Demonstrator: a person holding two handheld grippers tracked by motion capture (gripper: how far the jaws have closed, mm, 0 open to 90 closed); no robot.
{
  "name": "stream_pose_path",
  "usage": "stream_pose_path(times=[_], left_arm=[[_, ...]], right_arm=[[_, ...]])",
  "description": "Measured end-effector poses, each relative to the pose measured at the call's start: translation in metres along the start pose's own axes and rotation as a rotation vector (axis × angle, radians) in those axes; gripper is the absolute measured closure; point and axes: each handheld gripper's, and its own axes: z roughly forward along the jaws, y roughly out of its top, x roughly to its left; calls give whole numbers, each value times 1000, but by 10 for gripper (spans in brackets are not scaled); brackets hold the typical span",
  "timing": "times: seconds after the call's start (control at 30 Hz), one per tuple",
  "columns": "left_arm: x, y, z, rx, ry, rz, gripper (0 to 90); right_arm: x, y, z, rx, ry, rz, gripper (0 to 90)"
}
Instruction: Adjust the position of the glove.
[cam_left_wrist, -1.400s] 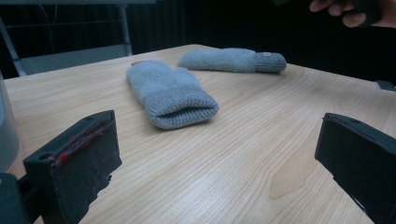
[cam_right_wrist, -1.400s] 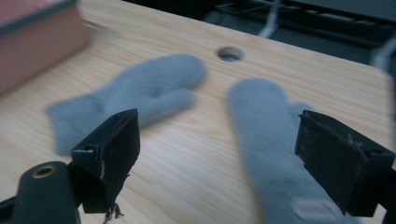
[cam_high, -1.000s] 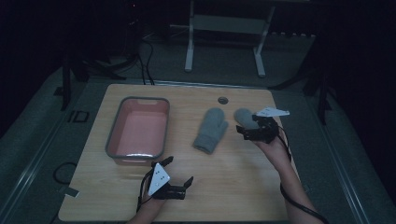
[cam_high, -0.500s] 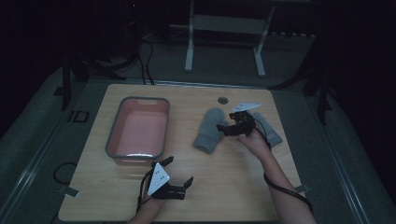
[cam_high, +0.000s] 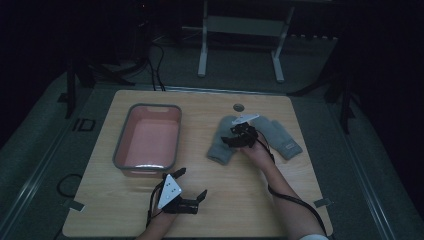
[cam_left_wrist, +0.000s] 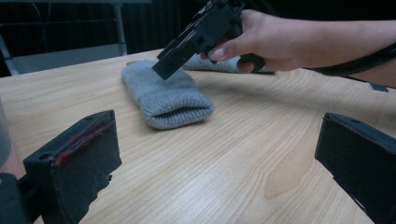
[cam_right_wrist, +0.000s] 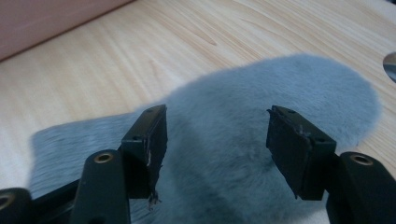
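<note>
Jaws (right gripper (cam_right_wrist: 215, 154), spread) straddle grey mitten (cam_right_wrist: 243, 140).

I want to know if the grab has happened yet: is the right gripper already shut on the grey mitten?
No. In the right gripper view the jaws stand wide apart above the grey mitten, with fabric showing between them.

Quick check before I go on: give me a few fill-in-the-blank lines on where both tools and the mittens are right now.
The right tool hovers over the left mitten with its jaws ____.
The tub sits to the ____ of both mittens.
The left tool is open near the table's ____ edge.
The other mitten lies to the ____ of the right tool.

Missing words: open; left; near; right
</note>
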Motion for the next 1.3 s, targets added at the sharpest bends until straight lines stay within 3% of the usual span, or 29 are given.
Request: stream_pose_path(times=[0.17, 0.3, 0.5, 0.6, 0.8, 0.97, 1.17, 1.3], left_arm=[[0, 0, 0, 0, -2, -2, 2], [0, 0, 0, 0, -2, -2, 2], [0, 0, 0, 1, -1, -2, 2], [0, 0, 0, 1, -1, -3, 2], [0, 0, 0, 1, -1, -3, 2], [1, 0, 0, 1, 0, -6, 2], [1, 0, 0, 1, 2, -6, 2], [1, 0, 0, 2, 3, -6, 2]], right_arm=[[-2, -4, 16, 54, -17, 22, 383], [-5, -5, 21, 73, 8, 62, 435], [-5, -3, 22, 100, 20, 56, 598], [-4, -1, 21, 98, 20, 44, 738], [-1, 2, 14, 79, 40, 24, 799], [0, 6, -2, 57, 70, -12, 810], [9, 3, -23, 29, 139, -40, 811], [18, -1, -39, 22, 196, -84, 810]])
